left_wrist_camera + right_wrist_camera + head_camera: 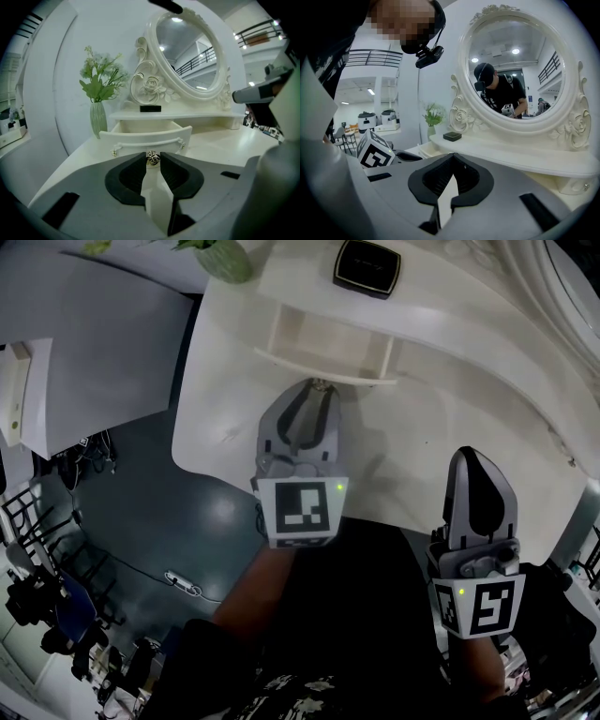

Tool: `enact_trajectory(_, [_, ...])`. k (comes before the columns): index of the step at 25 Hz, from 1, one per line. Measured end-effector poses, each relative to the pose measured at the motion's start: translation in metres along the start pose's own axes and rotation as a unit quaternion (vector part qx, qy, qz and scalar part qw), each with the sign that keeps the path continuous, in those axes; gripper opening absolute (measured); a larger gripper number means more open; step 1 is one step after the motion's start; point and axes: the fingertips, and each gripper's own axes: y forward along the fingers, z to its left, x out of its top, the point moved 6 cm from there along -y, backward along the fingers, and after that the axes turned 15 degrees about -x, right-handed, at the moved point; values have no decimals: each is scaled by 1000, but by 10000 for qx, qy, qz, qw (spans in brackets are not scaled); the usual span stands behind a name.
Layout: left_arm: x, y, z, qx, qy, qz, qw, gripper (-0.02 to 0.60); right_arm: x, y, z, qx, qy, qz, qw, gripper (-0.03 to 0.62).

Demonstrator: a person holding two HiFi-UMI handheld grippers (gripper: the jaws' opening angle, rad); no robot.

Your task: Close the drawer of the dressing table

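So the drawer (145, 137) is pulled out from under the little shelf at the back of the white counter (450, 381), front panel facing the person. The left tongs (153, 160) are pinching the small metal knob (153, 158) at the middle of that front panel, one tip on each side of it. From the head view you can barely see the knob, since the tips cover most of it. The right tongs (452, 156) are pressed together with nothing in them, hanging over the counter's right part, well apart from the drawer. Behind the drawer there's a vase (97, 119) of flowers to the left, a black box (367, 265) on the shelf, and an oval mirror (190, 56) cut off at the top.
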Motion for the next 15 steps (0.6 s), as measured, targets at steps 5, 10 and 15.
enact_trajectory(5, [7, -2, 0, -6, 1, -3, 10000, 92, 1, 2, -1, 32, 17, -91, 10000, -3])
enact_trajectory(10, [13, 0, 1, -3, 28, -54, 10000, 91, -1, 2, 1, 62, 63, -69, 9999, -2])
enact_trajectory(15, [12, 5, 3, -1, 17, -35, 10000, 91, -3, 2, -4, 14, 92, -50, 9999, -3])
